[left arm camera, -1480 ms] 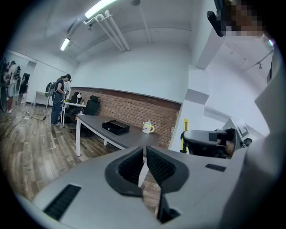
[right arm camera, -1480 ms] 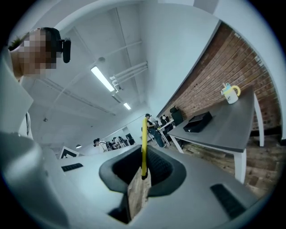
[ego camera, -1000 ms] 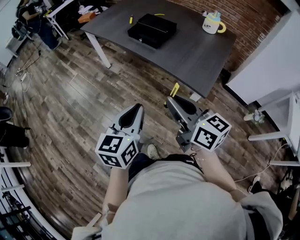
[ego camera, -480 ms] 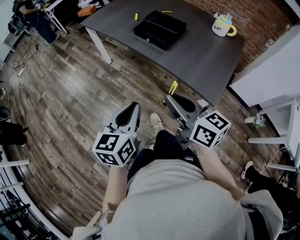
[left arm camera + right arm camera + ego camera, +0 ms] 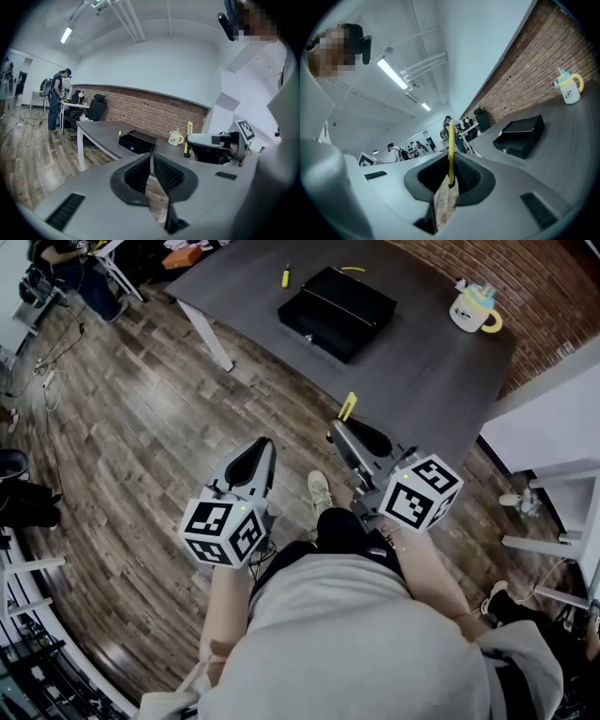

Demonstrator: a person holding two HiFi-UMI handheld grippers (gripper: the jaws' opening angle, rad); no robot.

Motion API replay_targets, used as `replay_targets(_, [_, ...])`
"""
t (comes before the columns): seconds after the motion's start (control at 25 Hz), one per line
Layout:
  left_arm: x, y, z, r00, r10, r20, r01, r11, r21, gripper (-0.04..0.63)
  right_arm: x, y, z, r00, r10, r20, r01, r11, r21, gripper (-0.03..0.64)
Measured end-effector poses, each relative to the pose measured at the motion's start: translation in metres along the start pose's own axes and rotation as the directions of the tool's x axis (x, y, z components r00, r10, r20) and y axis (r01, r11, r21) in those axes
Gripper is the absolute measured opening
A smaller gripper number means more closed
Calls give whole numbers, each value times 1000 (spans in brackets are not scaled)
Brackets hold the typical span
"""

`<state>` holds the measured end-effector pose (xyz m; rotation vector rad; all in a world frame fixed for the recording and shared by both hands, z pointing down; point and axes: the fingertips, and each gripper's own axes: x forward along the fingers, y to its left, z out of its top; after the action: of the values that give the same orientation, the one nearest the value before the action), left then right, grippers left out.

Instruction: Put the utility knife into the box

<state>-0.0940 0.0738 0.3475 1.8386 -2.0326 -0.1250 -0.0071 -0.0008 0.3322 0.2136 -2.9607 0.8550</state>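
Note:
A yellow utility knife (image 5: pixel 348 407) stands upright from my right gripper (image 5: pixel 345 432), which is shut on it over the wooden floor, short of the table. In the right gripper view the knife (image 5: pixel 451 150) rises as a thin yellow bar between the pads. The black box (image 5: pixel 337 299) lies with its lid open on the dark grey table (image 5: pixel 412 362), ahead of both grippers; it also shows in the right gripper view (image 5: pixel 520 136) and the left gripper view (image 5: pixel 137 140). My left gripper (image 5: pixel 255 454) is held level beside the right, shut with nothing in it.
A white cup with a yellow handle (image 5: pixel 473 307) stands at the table's far right. A small yellow object (image 5: pixel 285 276) lies left of the box. White table legs (image 5: pixel 211 334) meet the floor ahead on the left. People and desks are at the far left (image 5: pixel 58 98).
The table and box have come nearer and lower in the head view as the person steps forward. Both grippers keep their pose, and the knife stays held.

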Motion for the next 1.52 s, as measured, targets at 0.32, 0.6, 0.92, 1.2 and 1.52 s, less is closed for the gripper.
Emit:
replay_targets(0.32, [78, 42, 58, 999, 47, 28, -48, 999, 21, 40, 54, -66, 50, 1000, 14, -5, -14, 1000, 17, 44])
replay_targets(0.6, [137, 70, 78, 998, 65, 28, -65, 998, 10, 40, 98, -108, 79, 999, 38, -21, -38, 999, 20, 44])
replay_targets(0.92, [166, 92, 80, 995, 97, -17, -97, 995, -5, 40, 122, -136, 86, 997, 50, -51, -48, 998, 45, 44])
replay_targets(1.2, [193, 108, 78, 996, 65, -61, -66, 998, -12, 40, 133, -164, 87, 999, -9, -43, 12, 997, 71, 44])
replay_targets(1.52, [245, 134, 78, 990, -53, -129, 52, 999, -17, 40, 163, -200, 99, 994, -110, -20, 111, 991, 76, 44])
